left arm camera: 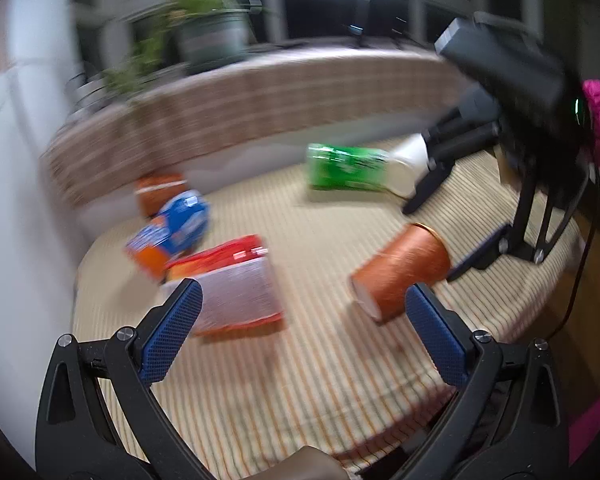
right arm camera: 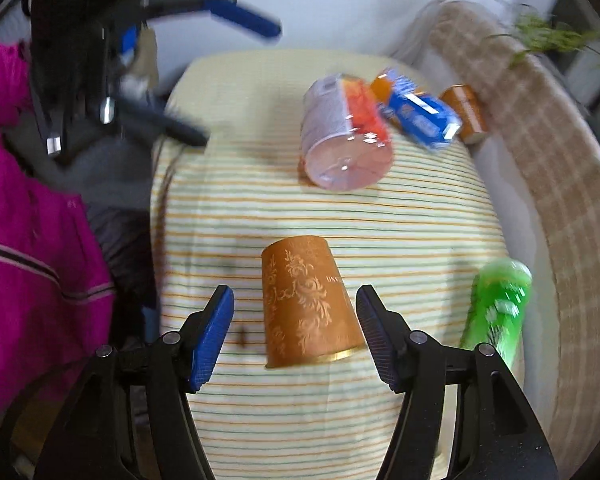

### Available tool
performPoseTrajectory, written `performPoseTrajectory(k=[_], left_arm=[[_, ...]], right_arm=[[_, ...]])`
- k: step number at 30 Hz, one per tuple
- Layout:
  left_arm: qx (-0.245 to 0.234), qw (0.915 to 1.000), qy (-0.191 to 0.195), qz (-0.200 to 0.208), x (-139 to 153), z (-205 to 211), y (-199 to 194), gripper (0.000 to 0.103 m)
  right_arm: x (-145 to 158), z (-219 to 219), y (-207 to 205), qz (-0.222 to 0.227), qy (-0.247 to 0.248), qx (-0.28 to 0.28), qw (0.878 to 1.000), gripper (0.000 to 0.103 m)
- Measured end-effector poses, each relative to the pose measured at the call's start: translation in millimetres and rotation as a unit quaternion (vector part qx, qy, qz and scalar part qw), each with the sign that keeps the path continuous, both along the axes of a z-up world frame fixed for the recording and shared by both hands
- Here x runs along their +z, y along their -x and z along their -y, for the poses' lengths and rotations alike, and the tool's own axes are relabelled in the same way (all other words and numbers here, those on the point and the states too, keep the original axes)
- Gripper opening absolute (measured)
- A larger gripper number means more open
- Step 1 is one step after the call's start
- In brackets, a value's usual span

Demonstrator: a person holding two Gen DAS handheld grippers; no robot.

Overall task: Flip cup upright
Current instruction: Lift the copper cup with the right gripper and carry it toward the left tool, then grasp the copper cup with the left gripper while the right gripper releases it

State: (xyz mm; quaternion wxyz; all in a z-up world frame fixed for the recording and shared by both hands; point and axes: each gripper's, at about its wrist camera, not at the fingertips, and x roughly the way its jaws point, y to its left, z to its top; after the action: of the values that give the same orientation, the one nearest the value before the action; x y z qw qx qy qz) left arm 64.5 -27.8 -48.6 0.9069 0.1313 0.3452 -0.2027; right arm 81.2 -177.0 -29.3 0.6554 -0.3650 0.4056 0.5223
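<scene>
Orange cup (right arm camera: pixel 306 300) lies on its side on the striped cloth (right arm camera: pixel 380 220), between the right gripper (right arm camera: pixel 296 334)'s spread, empty fingers. Left gripper (left arm camera: pixel 300 332) hovers near the cup, likewise spread and empty. Risk — a squeeze at the rim could crush it or roll it toward the green bottle (right arm camera: pixel 496 312).

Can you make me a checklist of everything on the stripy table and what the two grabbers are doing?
Surface: striped cloth covers the table.
Job's things: orange cup lies on its side, gold rim toward the right gripper.
Clutter: green bottle lying down; clear tub with red label tipped over; blue and orange packet; a second orange cup at the far edge.
Grippers: right gripper open, its fingers on either side of the orange cup, not touching. Left gripper open, holding nothing.
Cables: a dark cable hangs at the table edge.
Surroundings: potted plant, checked cushion, pink jacket.
</scene>
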Motion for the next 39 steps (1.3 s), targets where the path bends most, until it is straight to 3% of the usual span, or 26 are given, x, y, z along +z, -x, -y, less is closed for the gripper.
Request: performPoseTrajectory(k=[6, 10, 15, 18, 22, 27, 34, 36, 39], left_arm=[[-0.112, 0.9919, -0.044, -0.039, -9, 44, -16, 0.103], [-0.162, 0.9815, -0.06, -0.081, -16, 67, -29, 0.097], [-0.213, 0.9625, -0.112, -0.126, -29, 98, -46, 0.096], [-0.233, 0.9502, -0.159, -0.133, -38, 114, -54, 0.096], [-0.256, 0.9324, -0.211, -0.144, -52, 132, -61, 0.096], [-0.268, 0.9205, -0.24, -0.152, -66, 145, -68, 0.092], [-0.276, 0.9036, -0.278, -0.173, -81, 154, -72, 0.084], [-0.28, 0.8995, -0.286, -0.174, -85, 156, -72, 0.076], [-0.277, 0.9015, -0.283, -0.175, -87, 157, -72, 0.072]], right_arm=[[10, 48, 26, 0.011, -0.071, -0.131, 0.989, 0.063], [4, 79, 52, 0.015, -0.093, -0.223, 0.97, 0.063], [-7, 109, 75, 0.014, -0.114, -0.318, 0.941, 0.063], [-13, 127, 86, 0.008, -0.135, -0.364, 0.922, 0.063], [-17, 147, 98, 0.007, -0.158, -0.407, 0.9, 0.063], [-19, 168, 107, 0.008, -0.182, -0.446, 0.876, 0.063], [-18, 183, 110, 0.012, -0.2, -0.471, 0.859, 0.063], [-19, 185, 112, 0.011, -0.206, -0.475, 0.856, 0.063], [-20, 187, 114, 0.012, -0.211, -0.479, 0.852, 0.063]])
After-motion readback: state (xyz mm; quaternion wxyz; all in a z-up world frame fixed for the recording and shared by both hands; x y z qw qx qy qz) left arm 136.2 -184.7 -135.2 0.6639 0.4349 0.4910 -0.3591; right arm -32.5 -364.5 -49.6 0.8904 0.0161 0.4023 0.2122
